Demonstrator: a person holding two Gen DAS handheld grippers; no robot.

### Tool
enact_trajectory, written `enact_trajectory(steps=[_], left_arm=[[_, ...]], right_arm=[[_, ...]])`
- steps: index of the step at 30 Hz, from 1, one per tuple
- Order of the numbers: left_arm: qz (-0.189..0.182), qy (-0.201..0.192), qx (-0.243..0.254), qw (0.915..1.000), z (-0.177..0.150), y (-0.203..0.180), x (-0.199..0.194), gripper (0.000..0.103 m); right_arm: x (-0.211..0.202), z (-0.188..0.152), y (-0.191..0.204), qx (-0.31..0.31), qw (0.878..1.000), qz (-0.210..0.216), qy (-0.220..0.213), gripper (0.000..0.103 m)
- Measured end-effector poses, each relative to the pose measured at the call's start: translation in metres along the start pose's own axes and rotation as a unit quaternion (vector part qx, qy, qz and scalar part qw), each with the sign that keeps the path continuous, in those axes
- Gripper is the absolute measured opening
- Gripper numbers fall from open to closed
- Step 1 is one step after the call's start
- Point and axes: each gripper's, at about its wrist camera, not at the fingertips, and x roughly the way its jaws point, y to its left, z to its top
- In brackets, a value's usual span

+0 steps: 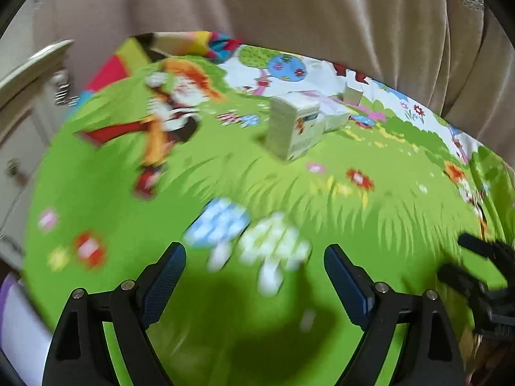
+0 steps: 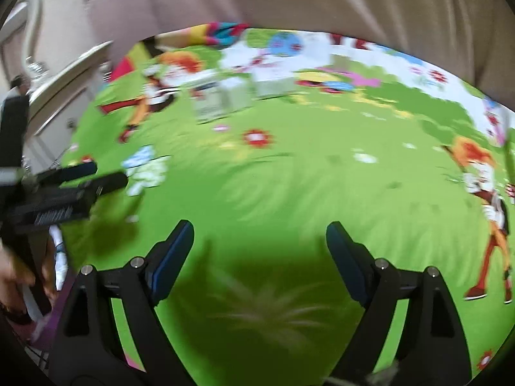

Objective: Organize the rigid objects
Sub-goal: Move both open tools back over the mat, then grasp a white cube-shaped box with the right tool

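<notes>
Left gripper [image 1: 254, 257] fingers spread wide and empty, right gripper [image 2: 260, 236] likewise, both over green cartoon sheet [image 1: 370, 225], white boxes [image 1: 294, 125] clustered well ahead near the sheet's far edge

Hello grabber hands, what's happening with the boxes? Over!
Left gripper and right gripper: jaws open, nothing held. Pale cardboard boxes clustered far across the green cartoon play mat, one upright. Path ahead bare mat.

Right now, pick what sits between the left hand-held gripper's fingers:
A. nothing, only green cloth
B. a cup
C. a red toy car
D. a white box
A: the left hand-held gripper stands open over the green cloth; the white box stands farther off.
</notes>
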Motion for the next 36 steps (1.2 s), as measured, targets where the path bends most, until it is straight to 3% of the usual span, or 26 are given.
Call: enact_trajectory(steps=[2,6,9,12,16,20,29,33,36], left_arm=[[-0.001,0.006,0.013,0.9999,0.013,-0.008,0.022,0.089],[0.031,0.026,0.059,0.9974,0.037,-0.016,0.063,0.089],[0.008,0.028,0.054,0.9981,0.042,-0.007,0.075,0.094],[-0.013,0.027,0.026,0.9992,0.042,0.003,0.076,0.103],[-0.014,0.024,0.017,0.9995,0.043,0.004,0.076,0.103],[-0.012,0.023,0.01,0.9996,0.044,0.007,0.076,0.103],[-0.019,0.02,0.002,0.9996,0.045,0.01,0.076,0.103],[-0.023,0.018,-0.001,0.9996,0.045,0.011,0.076,0.103],[-0.022,0.019,0.001,0.9996,0.045,0.011,0.076,0.103]], right_arm=[[0.002,0.003,-0.015,0.004,1.0,-0.013,0.001,0.089],[0.016,0.014,-0.036,-0.002,1.0,-0.026,0.008,0.089],[0.039,0.042,-0.052,-0.023,0.999,-0.041,0.017,0.089],[0.074,0.071,-0.064,-0.04,0.997,-0.06,0.033,0.089],[0.108,0.094,-0.078,-0.014,0.998,-0.041,0.051,0.089],[0.135,0.12,-0.079,-0.035,0.997,-0.054,0.037,0.089],[0.217,0.224,-0.126,-0.029,0.993,-0.11,0.022,0.09],[0.25,0.26,-0.131,-0.074,0.989,-0.128,0.023,0.089],[0.258,0.27,-0.137,-0.107,0.989,-0.103,0.021,0.089]])
